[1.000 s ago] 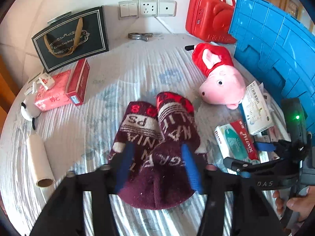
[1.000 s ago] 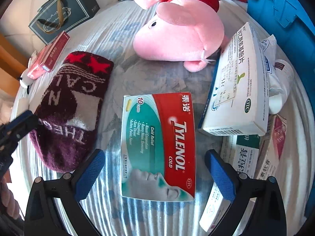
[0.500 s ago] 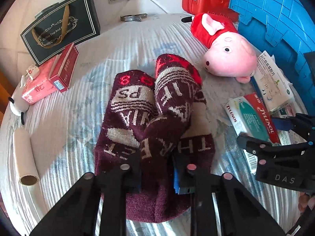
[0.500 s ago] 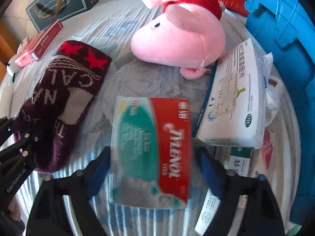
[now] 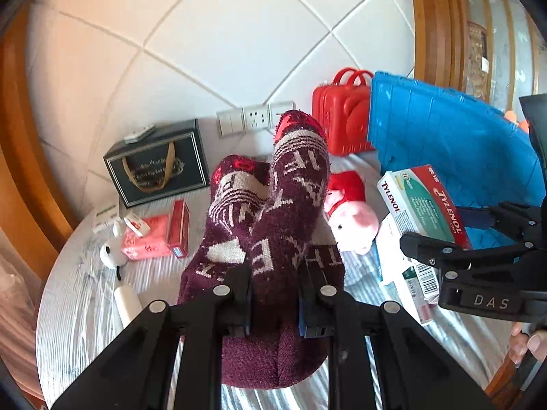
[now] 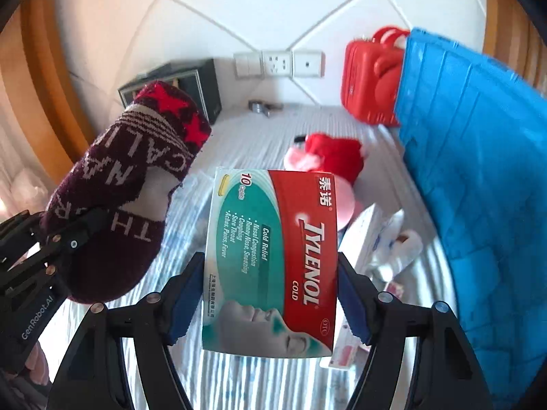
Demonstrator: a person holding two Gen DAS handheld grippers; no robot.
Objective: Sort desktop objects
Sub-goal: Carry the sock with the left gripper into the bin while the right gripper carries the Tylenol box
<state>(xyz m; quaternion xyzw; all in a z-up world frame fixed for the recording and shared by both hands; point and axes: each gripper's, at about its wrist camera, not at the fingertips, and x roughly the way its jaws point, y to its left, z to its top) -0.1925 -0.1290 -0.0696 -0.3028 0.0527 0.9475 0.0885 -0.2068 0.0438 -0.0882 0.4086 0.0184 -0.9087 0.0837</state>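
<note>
Flanking the pink pig plush (image 5: 352, 218), left claw (image 5: 275, 294) clenches maroon socks (image 5: 273, 212), right claw (image 6: 270, 294) grasps Tylenol box (image 6: 273, 259).

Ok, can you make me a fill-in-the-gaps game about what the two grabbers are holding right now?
1. The left gripper is shut on a pair of maroon ____.
2. The right gripper holds a box with the brand name ____ printed on it.
3. The plush pig lying on the bed wears a ____ hat.
4. The big crate on the right is coloured ____.

Missing words: socks; Tylenol; red; blue
</note>
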